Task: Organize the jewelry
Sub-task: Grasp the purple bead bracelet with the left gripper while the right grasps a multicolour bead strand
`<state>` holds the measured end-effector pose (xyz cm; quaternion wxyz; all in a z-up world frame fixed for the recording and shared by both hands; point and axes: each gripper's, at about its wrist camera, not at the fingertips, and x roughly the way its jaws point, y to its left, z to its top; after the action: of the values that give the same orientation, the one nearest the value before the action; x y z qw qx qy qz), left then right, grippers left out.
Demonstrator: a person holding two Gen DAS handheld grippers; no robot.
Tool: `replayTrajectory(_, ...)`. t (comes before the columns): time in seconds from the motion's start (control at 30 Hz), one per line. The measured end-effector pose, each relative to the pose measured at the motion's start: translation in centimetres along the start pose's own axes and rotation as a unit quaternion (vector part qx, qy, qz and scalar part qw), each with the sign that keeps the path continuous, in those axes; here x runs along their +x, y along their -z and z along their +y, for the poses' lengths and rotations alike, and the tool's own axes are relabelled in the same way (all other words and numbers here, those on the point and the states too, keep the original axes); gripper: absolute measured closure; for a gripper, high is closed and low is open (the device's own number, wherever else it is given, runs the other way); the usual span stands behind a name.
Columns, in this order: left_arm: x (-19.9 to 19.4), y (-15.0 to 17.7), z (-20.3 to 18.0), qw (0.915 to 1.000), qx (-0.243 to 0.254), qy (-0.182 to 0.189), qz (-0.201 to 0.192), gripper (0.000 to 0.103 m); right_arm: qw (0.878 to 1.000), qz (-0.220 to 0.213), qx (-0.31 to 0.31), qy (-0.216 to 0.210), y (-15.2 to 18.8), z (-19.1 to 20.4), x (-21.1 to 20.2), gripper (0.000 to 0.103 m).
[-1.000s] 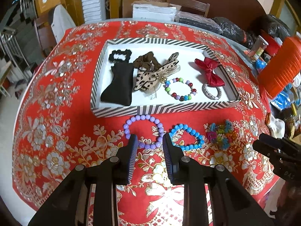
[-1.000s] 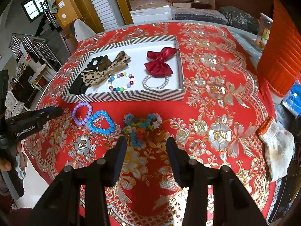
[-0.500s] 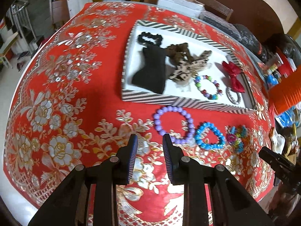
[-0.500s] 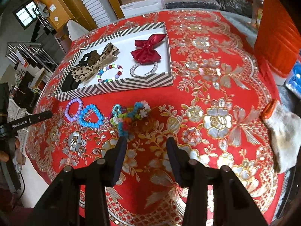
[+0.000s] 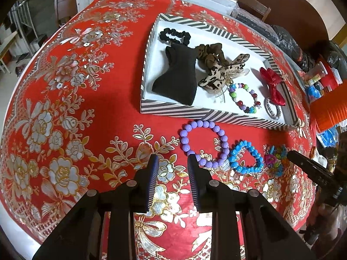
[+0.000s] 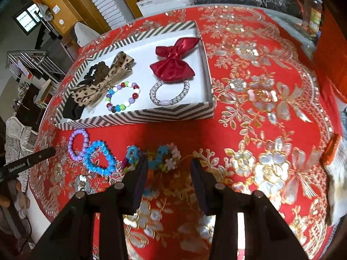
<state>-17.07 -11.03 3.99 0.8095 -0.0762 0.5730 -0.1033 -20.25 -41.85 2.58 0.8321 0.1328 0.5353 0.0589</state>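
Nearest the left wrist camera, the left hand-held gripper (image 5: 171, 162) hangs released over the red floral tablecloth (image 5: 65, 112), its jaws apart with nothing between them, the right fingertip just at the purple bead bracelet (image 5: 203, 144). The right hand-held gripper (image 6: 169, 164) is likewise spread and empty, its left finger overlapping the multicolored flower-bead bracelet (image 6: 160, 155). A blue bead bracelet (image 6: 98, 158) lies between those two on the table. Beyond them sits the striped tray (image 6: 138, 117), holding a mixed-color bead bracelet (image 6: 122, 96), a silver bangle (image 6: 169, 93), a red bow (image 6: 173, 61), a leopard-print bow (image 6: 102, 82) and a black pouch (image 5: 177, 75).
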Motion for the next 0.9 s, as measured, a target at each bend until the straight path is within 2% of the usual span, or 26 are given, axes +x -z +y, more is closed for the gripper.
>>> replayTrajectory(0.07,0.3,-0.2,0.0,1.0000,0.000,0.002,0.004,0.084,1.000,0.004,-0.003,-0.001,-0.1,0.1,0.7,0.062)
replayTrajectory(0.13,0.5,-0.3,0.1,1.0000,0.001,0.001,0.006,0.084,1.000,0.006,-0.003,-0.007,-0.1,0.1,1.1,0.086)
replayTrajectory(0.2,0.8,-0.5,0.1,1.0000,0.001,0.002,0.009,0.084,1.000,0.002,0.002,-0.016,0.0,0.1,0.6,0.091)
replayTrajectory(0.57,1.5,-1.6,0.0,0.9999,-0.003,0.014,0.010,0.084,0.995,-0.073,0.005,-0.066,-0.5,1.0,-7.5,0.091)
replayTrajectory(0.73,2.2,-1.9,-0.2,0.9996,-0.007,0.024,0.016,0.082,0.993,-0.095,0.004,-0.065,-0.9,0.8,-9.8,0.091)
replayTrajectory(0.9,3.2,-2.0,-0.5,0.9996,0.003,0.017,0.023,0.081,0.992,-0.107,0.007,-0.059,-1.0,0.6,-11.0,0.091)
